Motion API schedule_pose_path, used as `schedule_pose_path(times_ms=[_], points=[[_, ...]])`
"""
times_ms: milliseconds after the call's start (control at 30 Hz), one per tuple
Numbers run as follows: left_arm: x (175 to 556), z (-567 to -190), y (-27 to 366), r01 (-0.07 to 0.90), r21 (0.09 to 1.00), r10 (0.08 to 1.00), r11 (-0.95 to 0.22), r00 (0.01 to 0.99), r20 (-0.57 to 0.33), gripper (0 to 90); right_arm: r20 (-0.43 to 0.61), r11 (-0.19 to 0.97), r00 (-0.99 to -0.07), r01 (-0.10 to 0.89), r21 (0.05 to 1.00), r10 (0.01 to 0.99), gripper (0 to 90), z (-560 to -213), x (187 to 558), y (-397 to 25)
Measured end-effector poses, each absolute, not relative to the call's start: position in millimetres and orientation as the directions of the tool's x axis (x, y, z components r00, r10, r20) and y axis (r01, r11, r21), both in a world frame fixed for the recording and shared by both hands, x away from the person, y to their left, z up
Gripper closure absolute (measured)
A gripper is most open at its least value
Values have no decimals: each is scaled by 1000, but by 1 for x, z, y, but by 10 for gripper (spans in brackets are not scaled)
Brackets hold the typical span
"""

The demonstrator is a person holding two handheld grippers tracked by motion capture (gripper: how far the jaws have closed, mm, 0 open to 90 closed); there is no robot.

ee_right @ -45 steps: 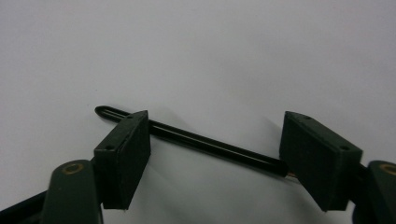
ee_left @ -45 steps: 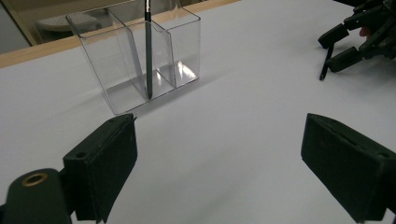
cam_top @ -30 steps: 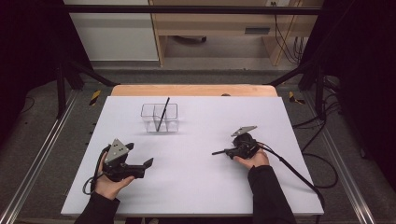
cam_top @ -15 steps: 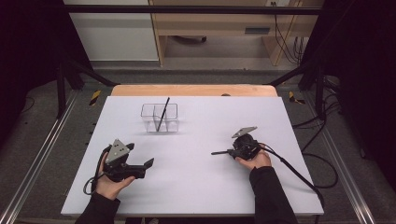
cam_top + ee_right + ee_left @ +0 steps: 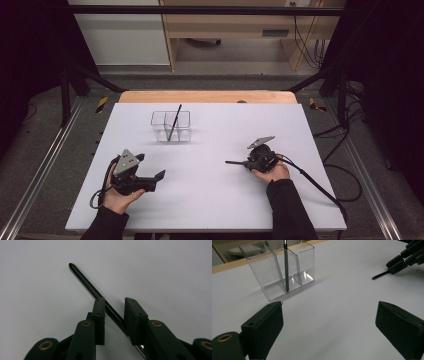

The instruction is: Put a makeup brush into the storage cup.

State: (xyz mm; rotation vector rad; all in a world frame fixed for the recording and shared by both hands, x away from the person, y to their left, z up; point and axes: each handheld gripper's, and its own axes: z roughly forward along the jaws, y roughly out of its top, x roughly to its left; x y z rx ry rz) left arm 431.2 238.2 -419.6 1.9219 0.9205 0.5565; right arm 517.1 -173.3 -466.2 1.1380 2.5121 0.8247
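Noted in the high view, at 3 o'clock from the centre of the white table: right gripper, held low in a hand, with jaws pointing toward 9 o'clock. Found between those jaws: black pen, tip sticking out toward 9 o'clock just above or on the table top.

Checked again in the right gripper view – jaws drawn close but with a gap between them, and the black pen crossing that gap on a slant, tip toward 11 o'clock. Cannot tell whether the pads actually bite on the shaft.

Logged at 8 o'clock from the table centre: left gripper, jaws spread wide, nothing between them. Confirmed in the left gripper view – bare table between the two pads.

Recorded at 11 o'clock from the table centre: clear holder with compartments, well apart from both grippers. Leaning inside it, a second pen, top tilted toward 1 o'clock. Seen from the left gripper view as standing at the divider wall of the clear holder, second pen nearly upright.
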Motion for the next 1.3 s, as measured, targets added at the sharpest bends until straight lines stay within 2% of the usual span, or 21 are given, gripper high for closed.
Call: schedule_pose_path(times_ms=[367, 833, 1200, 1300], points=[[431, -420, 237, 379, 871, 782, -312, 623, 9, 70, 18, 530, -660, 618, 581, 751, 795, -465, 509, -172], [430, -419, 235, 379, 871, 783, -313, 622, 10, 67, 65, 506, -655, 640, 579, 753, 838, -464, 500, -168], [429, -419, 236, 378, 873, 788, -309, 616, 12, 64, 49, 506, -652, 632, 587, 757, 831, -465, 495, -165], [430, -419, 236, 380, 872, 789, -308, 615, 11, 63, 35, 501, -652, 616, 608, 758, 762, -462, 492, -166]])
